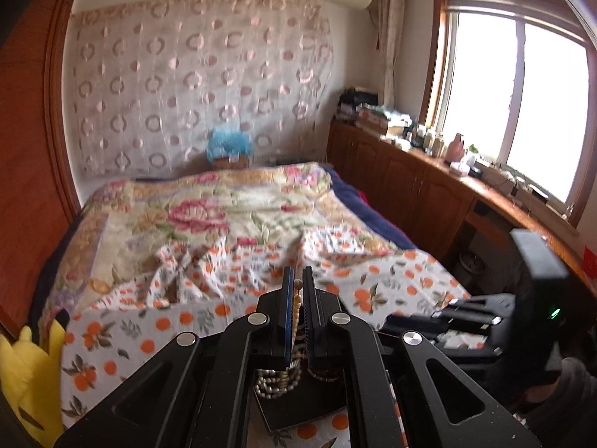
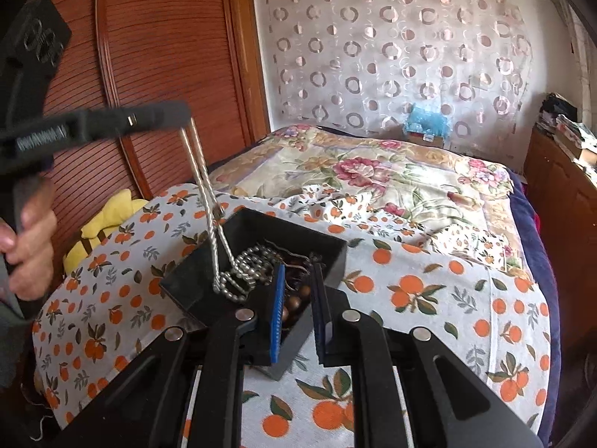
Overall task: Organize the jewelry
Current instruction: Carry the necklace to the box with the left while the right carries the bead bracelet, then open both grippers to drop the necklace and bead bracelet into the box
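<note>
Basically left gripper (image 1: 297, 287) clamped on pearl necklace (image 2: 209, 201), lifting it clear toward 11 o'clock from black box (image 2: 337, 257) on bed; right gripper (image 2: 298, 298) apart, straddling box's near wall to steady.

A pale beaded necklace (image 2: 209, 201) hangs taut in a doubled strand, lifted above a black open box (image 2: 194, 280) lying on the bed. Its lower end coils in a silvery heap (image 2: 248, 267) inside the box, beside brown wooden beads (image 2: 294, 304) piled toward the near corner.
</note>
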Motion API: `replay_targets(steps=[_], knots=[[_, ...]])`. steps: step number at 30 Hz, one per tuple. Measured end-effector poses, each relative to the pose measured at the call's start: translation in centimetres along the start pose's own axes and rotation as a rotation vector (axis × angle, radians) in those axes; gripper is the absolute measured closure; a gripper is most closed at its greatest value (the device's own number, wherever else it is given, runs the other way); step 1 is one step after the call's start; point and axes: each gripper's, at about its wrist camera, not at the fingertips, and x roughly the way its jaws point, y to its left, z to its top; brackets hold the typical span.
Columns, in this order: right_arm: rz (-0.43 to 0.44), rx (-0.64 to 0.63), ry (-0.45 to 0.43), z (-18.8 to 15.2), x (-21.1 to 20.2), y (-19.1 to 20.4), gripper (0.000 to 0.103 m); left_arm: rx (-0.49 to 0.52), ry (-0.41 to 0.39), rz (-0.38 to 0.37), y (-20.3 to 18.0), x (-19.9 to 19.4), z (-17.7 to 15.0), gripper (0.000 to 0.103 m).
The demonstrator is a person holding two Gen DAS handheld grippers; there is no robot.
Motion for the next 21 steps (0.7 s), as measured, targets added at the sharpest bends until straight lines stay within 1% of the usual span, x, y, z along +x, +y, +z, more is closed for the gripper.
replay_targets(steps=[9,14,17,19,20,21], knots=[[-0.009,0.007,0.005,-1.1,-0.4,-0.2,0.088,0.014,0.125,0.032,0.0,3.9,-4.7,0.099],[-0.015,0.008,0.010,-1.7,-0.7,0.0,0.088,0.015,0.161,0.045,-0.1,4.6,-6.1,0.099],[-0.019,0.010,0.014,-2.2,-1.0,0.1,0.088,0.017,0.166,0.057,-0.2,4.4,-6.7,0.098],[-0.022,0.013,0.016,-2.6,-1.2,0.3,0.088,0.014,0.175,0.065,-0.3,4.2,-7.2,0.091],[-0.023,0.014,0.016,-2.7,-1.4,0.5,0.088,0.008,0.178,0.069,-0.2,4.0,-7.6,0.079],[-0.023,0.014,0.016,-2.9,-1.6,0.7,0.088,0.005,0.178,0.073,-0.1,3.8,-7.7,0.070]])
